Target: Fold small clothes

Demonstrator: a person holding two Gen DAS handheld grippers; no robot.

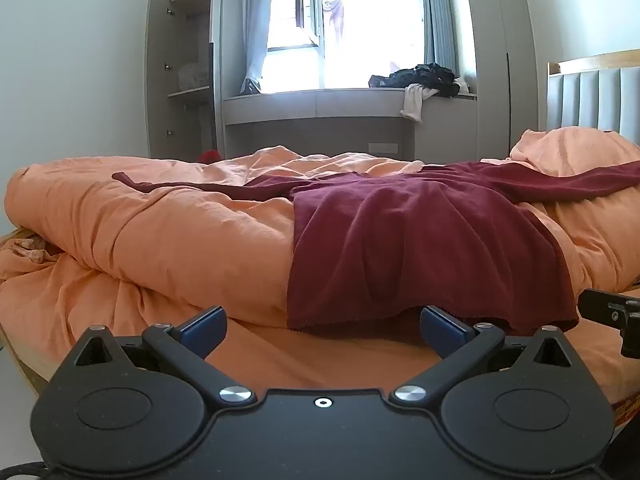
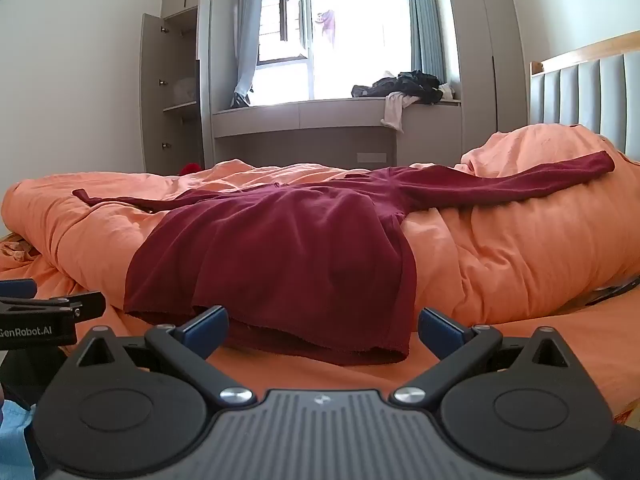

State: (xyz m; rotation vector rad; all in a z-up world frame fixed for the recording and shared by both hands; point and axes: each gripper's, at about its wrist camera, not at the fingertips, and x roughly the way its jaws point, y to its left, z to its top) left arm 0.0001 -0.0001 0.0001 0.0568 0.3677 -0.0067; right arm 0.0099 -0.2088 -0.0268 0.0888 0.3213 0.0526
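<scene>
Left tongs: black two-finger left tongs (image 1: pixel 322 330) with blue pads, spread wide, nothing between the pads; they sit low over the bed just before the garment's hem, not touching it. The right pad (image 1: pixel 442 330) lies just under the hanging hem edge as seen.
Right tongs: black two-finger right tongs (image 2: pixel 322 330) with blue pads, likewise spread wide and holding nothing; the left pad (image 2: pixel 206 330) sits at the hem edge, though contact cannot be told.
Neighbouring tool: part of the left tongs' black body shows at the left margin of the right wrist view.
Sheet: flat orange bed sheet (image 2: pixel 540 340) under both tongs.
Garment: dark red long-sleeved knit top (image 1: pixel 420 240), laid out flat over the duvet, hem toward the cameras and drooping over the duvet's near edge, one sleeve stretched left and one stretched right.
Duvet: rumpled, bulky orange duvet (image 1: pixel 160 232), bearing the garment.
Headboard: grey padded headboard with a wooden rail (image 2: pixel 580 80), at the right beyond the duvet.
Window seat: grey built-in window bench (image 1: pixel 320 106) behind the bed, carrying a heap of dark and white clothes (image 1: pixel 424 78).
Wardrobe: tall grey wardrobe with its door open (image 1: pixel 180 72), at the left.
Window: bright window with pale blue curtains (image 1: pixel 360 20), farthest back.
</scene>
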